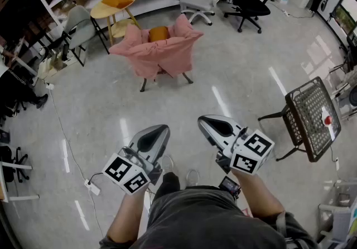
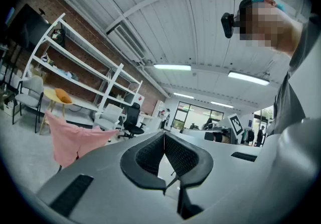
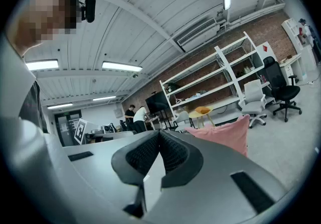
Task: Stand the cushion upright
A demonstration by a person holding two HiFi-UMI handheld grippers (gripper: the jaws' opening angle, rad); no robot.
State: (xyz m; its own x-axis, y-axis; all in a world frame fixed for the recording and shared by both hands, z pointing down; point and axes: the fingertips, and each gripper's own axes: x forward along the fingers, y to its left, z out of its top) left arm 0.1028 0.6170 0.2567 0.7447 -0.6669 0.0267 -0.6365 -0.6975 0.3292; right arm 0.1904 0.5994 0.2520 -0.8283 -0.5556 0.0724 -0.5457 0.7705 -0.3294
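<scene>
A person stands on a polished floor holding two grippers out in front; the orange cushion (image 1: 158,33) lies well ahead of both grippers, a little to the left of the left one, slumped in the seat of an armchair draped in pink cloth (image 1: 162,52).

The left gripper (image 1: 162,130) has its jaws pressed together with nothing between them; its own view shows the gripper (image 2: 164,137) with pads meeting at the tip. The right gripper (image 1: 205,123) is likewise closed and empty; the right gripper view confirms it (image 3: 159,135).

Likely risks from here: the jaws must open before reaching the cushion, or they will only push it deeper into the loose cloth; a pinch may catch the pink drape together with the cushion and drag it off the chair; a soft cushion stood on edge may flop back down unless leaned on the backrest. A second orange, cushion-like thing on the round yellow table (image 1: 114,3) beyond the chair could be taken for the target; a power strip (image 1: 92,187) and its cable lie on the floor to the left of the left gripper, a trip hazard on the walk in.

Both forearms reach forward from the waist; the grippers are held level, side by side and apart, pointing towards the chair.
</scene>
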